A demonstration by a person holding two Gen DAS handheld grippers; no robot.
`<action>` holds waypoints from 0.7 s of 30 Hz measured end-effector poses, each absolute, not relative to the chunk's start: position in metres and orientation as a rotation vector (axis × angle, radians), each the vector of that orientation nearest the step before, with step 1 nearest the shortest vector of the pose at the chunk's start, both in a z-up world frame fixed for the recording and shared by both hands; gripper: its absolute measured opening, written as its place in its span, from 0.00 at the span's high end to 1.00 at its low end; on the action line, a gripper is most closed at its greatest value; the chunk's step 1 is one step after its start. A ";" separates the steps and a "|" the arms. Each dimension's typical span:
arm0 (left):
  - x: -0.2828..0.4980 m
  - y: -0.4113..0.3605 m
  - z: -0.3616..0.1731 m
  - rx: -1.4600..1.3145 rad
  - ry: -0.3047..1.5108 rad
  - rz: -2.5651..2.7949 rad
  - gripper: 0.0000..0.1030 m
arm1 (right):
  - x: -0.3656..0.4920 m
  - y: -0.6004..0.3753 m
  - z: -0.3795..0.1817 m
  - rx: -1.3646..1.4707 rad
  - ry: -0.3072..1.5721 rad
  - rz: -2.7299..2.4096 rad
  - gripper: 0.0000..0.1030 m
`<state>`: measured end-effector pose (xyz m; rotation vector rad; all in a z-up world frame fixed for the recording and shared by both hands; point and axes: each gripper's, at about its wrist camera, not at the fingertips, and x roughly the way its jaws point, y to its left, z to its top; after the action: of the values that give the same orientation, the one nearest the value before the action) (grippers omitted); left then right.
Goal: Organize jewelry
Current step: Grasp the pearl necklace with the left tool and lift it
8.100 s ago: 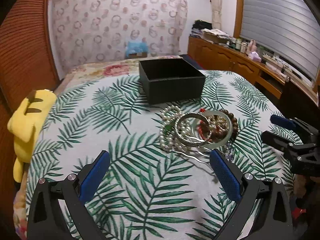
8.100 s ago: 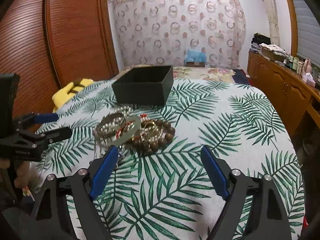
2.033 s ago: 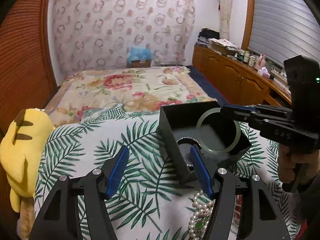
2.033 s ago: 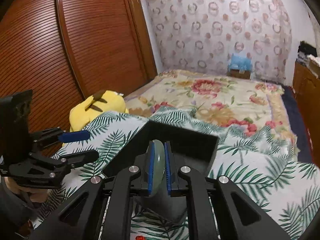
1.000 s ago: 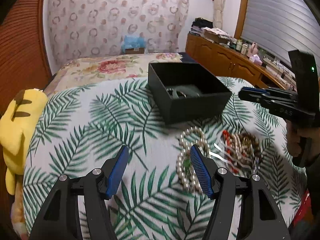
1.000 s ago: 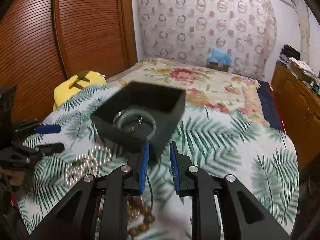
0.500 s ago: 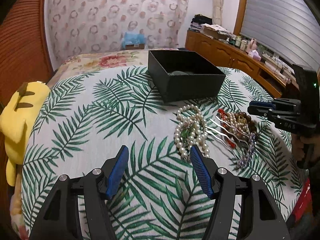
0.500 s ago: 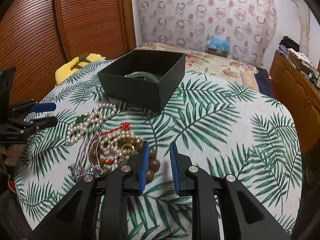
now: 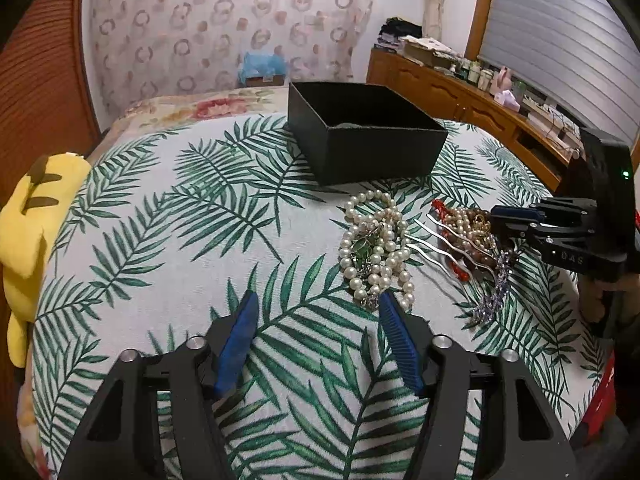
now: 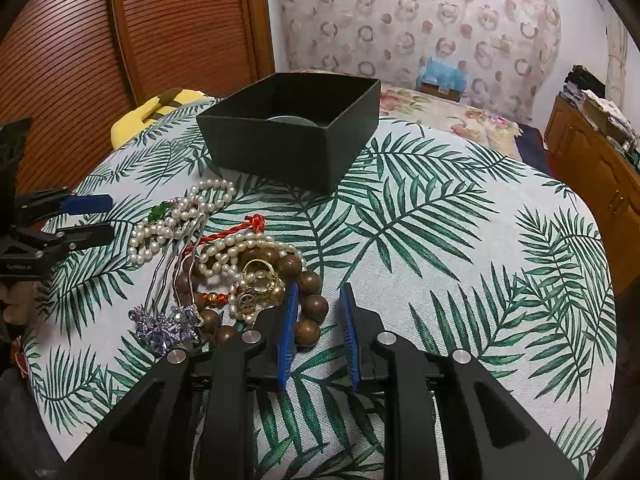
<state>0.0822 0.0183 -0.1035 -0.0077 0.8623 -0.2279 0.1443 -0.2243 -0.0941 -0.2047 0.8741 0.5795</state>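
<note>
Next pick lined up | left gripper [image 9: 316,312] and right gripper [image 10: 318,300] held apart, empty | wooden bead bracelet [image 10: 308,280] to be clamped for black box [image 10: 288,144].

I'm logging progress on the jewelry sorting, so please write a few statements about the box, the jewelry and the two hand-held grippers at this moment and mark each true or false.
1. The open black cardboard box holds a pale green bangle. True.
2. The white pearl necklace lies inside the box. False: it lies on the palm-leaf tablecloth, in front of the box.
3. The left hand-held gripper is open and holds nothing. True.
4. The right hand-held gripper grips the brown wooden bead bracelet. False: its fingers are apart and hold nothing; the beads lie by the left fingertip.
</note>
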 end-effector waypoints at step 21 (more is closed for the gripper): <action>0.118 0.005 -0.108 0.109 0.910 -0.157 0.61 | 0.143 -0.218 -0.095 -0.229 0.870 0.557 0.78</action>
<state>0.1184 0.0054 -0.1079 0.1089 0.9105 -0.1573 0.1433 -0.2177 -0.0948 -0.2287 0.8696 0.5570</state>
